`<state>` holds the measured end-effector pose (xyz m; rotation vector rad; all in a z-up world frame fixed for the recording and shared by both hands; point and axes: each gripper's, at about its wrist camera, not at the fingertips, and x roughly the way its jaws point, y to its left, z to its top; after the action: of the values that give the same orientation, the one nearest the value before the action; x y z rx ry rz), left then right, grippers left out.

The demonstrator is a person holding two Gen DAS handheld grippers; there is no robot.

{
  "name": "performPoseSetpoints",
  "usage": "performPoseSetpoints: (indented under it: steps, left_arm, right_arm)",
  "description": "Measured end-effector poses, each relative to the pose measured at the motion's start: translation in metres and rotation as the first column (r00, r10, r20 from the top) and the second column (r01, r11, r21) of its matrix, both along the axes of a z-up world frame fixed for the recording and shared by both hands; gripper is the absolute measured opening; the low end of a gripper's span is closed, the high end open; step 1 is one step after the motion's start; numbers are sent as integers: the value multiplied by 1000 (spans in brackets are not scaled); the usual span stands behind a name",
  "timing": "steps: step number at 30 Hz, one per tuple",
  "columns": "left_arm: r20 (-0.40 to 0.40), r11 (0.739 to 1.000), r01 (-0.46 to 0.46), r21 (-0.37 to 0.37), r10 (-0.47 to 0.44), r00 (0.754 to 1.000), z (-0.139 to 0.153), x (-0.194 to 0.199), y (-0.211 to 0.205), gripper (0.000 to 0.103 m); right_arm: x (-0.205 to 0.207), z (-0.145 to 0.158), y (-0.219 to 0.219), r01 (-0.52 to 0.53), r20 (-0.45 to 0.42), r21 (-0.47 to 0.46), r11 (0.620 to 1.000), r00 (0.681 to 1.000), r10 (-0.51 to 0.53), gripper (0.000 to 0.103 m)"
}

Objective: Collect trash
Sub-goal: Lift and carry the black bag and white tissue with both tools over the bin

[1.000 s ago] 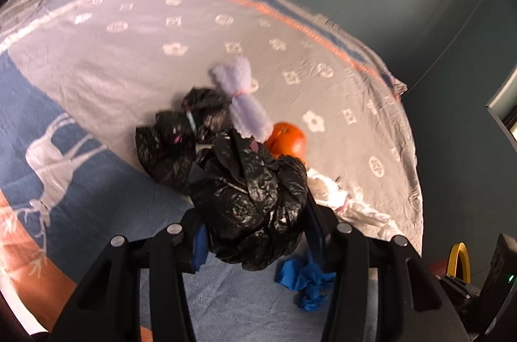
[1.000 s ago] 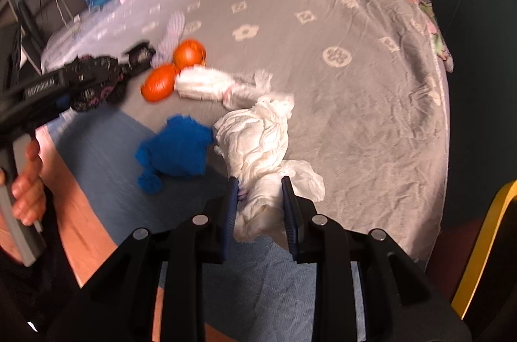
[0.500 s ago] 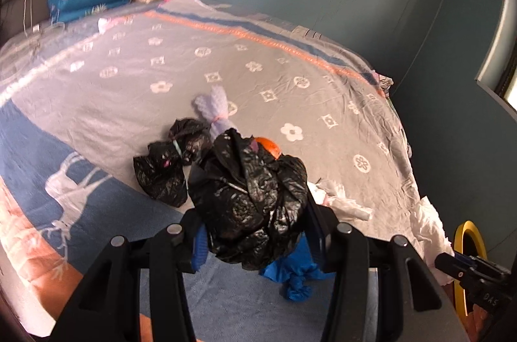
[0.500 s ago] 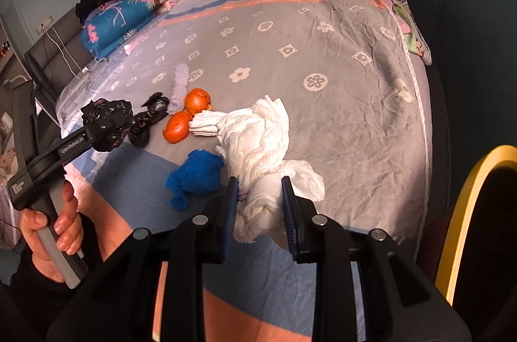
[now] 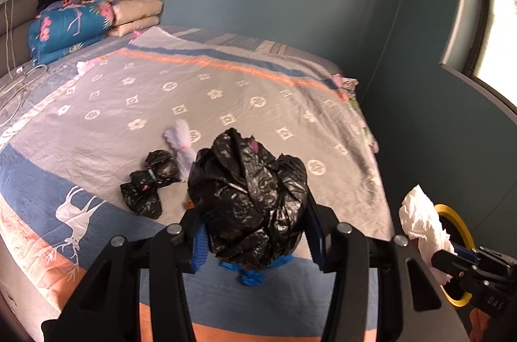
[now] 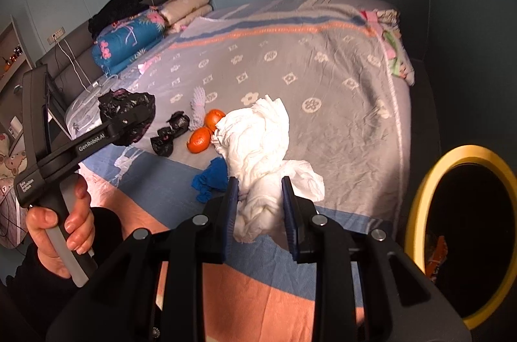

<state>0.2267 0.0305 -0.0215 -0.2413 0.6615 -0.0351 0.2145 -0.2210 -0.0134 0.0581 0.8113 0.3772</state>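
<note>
Crinkled black plastic trash bag [image 5: 248, 200] sits clamped in the left gripper [image 5: 255, 238] fingers; right gripper [image 6: 260, 209] fingers pinch crumpled white tissue [image 6: 258, 148] beside yellow-rimmed bin [image 6: 465, 232], above patterned bed [image 6: 339, 103].

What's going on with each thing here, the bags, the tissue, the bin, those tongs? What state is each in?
Left tongs: shut on the big black bag.
Right tongs: shut on the white tissue wad.
Small black bag: tied, lying on the bed.
Orange peels: lying on the bed.
Blue wad: crumpled, on the bed.
Yellow-rimmed bin: open.
</note>
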Motion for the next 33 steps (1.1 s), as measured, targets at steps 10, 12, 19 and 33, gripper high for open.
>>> performPoseSetpoints:
  steps: [10, 12, 19, 33]
  left_arm:
    - [48, 997, 81, -13, -80, 996, 35, -25, -33, 46]
    - [50, 995, 94, -18, -93, 994, 41, -27, -40, 46]
    - [54, 989, 140, -40, -138, 989, 57, -29, -68, 46]
    - [62, 962, 270, -39, -268, 962, 73, -27, -146, 46]
  right_arm:
    - [-36, 41, -35, 71, 92, 30, 997, 993, -73, 26]
    - [-42, 48, -43, 89, 110, 40, 995, 990, -93, 26]
    - [-55, 65, -76, 152, 149, 64, 986, 976, -160, 26]
    - [-77, 84, -141, 274, 199, 111, 955, 936, -291, 26]
